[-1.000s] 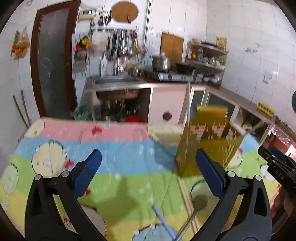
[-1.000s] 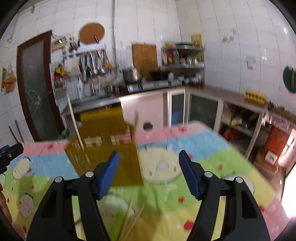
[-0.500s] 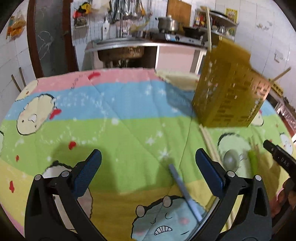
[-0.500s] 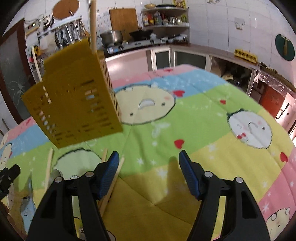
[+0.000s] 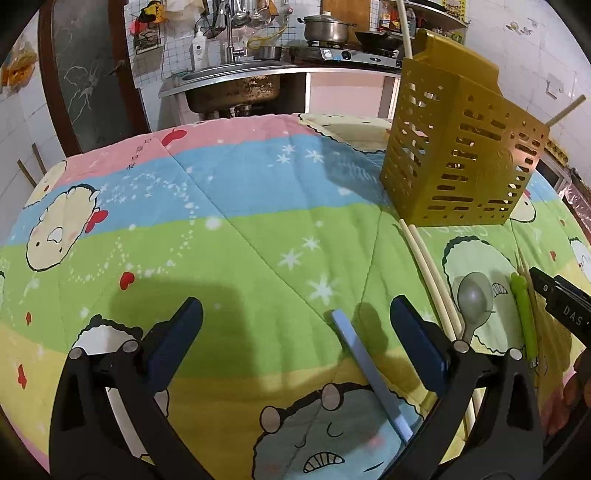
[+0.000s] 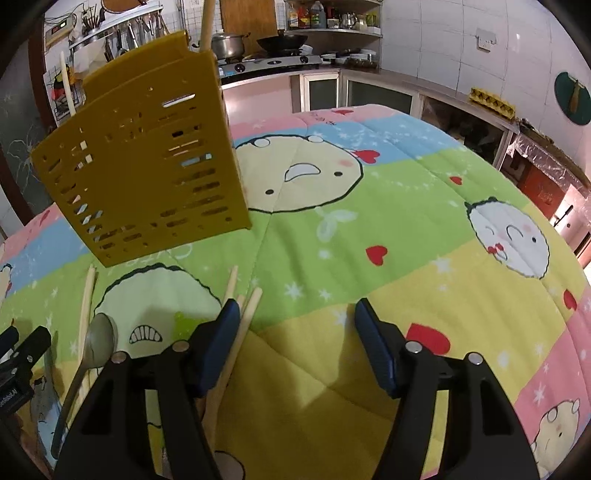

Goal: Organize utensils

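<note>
A yellow slotted utensil holder (image 5: 458, 147) stands on the cartoon quilt (image 5: 236, 236), with chopsticks sticking out of its top; it also shows in the right wrist view (image 6: 147, 162). On the quilt lie a blue-grey flat stick (image 5: 369, 373), a pair of chopsticks (image 5: 430, 277), a metal spoon (image 5: 474, 299) and a green utensil (image 5: 522, 310). My left gripper (image 5: 295, 339) is open above the quilt, its right finger next to the blue stick. My right gripper (image 6: 295, 343) is open and empty; wooden chopsticks (image 6: 236, 332) lie by its left finger, the spoon (image 6: 96, 347) further left.
The quilt covers a table whose edges drop off at the front and sides. Behind are a sink (image 5: 236, 88), a stove with a pot (image 5: 325, 29) and counters with shelves (image 6: 332, 33). My right gripper's body shows at the right edge of the left wrist view (image 5: 561, 299).
Both grippers have tilted down and come closer to the quilt. The holder and the utensils now fill more of each view. Both grippers stay open.
</note>
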Tool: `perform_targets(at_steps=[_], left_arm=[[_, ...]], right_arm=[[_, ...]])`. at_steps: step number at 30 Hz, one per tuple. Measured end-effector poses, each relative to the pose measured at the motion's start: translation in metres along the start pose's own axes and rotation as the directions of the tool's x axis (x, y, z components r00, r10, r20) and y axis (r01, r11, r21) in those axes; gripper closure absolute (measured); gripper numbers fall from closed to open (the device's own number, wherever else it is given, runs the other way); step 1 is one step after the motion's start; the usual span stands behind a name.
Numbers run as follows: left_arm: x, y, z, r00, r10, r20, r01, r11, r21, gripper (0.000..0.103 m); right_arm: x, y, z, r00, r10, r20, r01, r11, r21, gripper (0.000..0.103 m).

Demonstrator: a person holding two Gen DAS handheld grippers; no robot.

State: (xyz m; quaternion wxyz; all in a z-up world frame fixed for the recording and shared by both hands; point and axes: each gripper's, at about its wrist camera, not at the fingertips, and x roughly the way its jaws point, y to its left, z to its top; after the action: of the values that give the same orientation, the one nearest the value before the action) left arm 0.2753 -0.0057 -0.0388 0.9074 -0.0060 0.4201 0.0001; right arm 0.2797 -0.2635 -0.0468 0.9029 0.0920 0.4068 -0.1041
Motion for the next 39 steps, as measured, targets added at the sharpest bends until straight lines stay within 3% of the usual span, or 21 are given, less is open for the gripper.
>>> perform_targets(at_steps=[12,15,20,23,27,31,39], left_arm=[[-0.005,-0.005,-0.002,1.000,-0.012,-0.001,0.012,1.000,0.004,0.005],[-0.005,-0.007,-0.003,0.999,-0.038,-0.020,0.038,0.999,0.001,0.013],[-0.006,-0.013,-0.005,0.997,-0.070,-0.046,0.070,0.998,-0.001,0.026],[-0.003,-0.015,-0.007,0.992,-0.101,-0.080,0.101,0.995,-0.010,0.036],[0.000,-0.015,-0.007,0.989,-0.107,-0.099,0.105,0.994,-0.019,0.043],[0.004,-0.015,-0.001,0.982,-0.143,-0.123,0.138,0.989,-0.043,0.065],[0.008,-0.029,0.003,0.981,-0.128,-0.142,0.129,0.992,-0.005,0.085]], right_arm=[[0.006,0.015,-0.002,0.999,-0.008,-0.036,0.007,1.000,-0.025,0.050],[0.007,0.017,0.001,0.999,-0.004,-0.040,0.003,0.999,-0.037,0.057],[0.009,0.021,0.006,0.999,0.030,-0.039,-0.032,0.998,-0.059,0.080],[0.008,0.016,0.007,0.997,0.067,-0.040,-0.069,0.996,-0.054,0.087],[0.006,0.008,0.008,0.993,0.108,-0.040,-0.110,0.993,-0.038,0.090],[0.007,0.011,0.007,0.995,0.097,-0.035,-0.099,0.994,-0.051,0.090],[0.009,0.014,0.009,0.997,0.071,-0.023,-0.072,0.996,-0.059,0.091]])
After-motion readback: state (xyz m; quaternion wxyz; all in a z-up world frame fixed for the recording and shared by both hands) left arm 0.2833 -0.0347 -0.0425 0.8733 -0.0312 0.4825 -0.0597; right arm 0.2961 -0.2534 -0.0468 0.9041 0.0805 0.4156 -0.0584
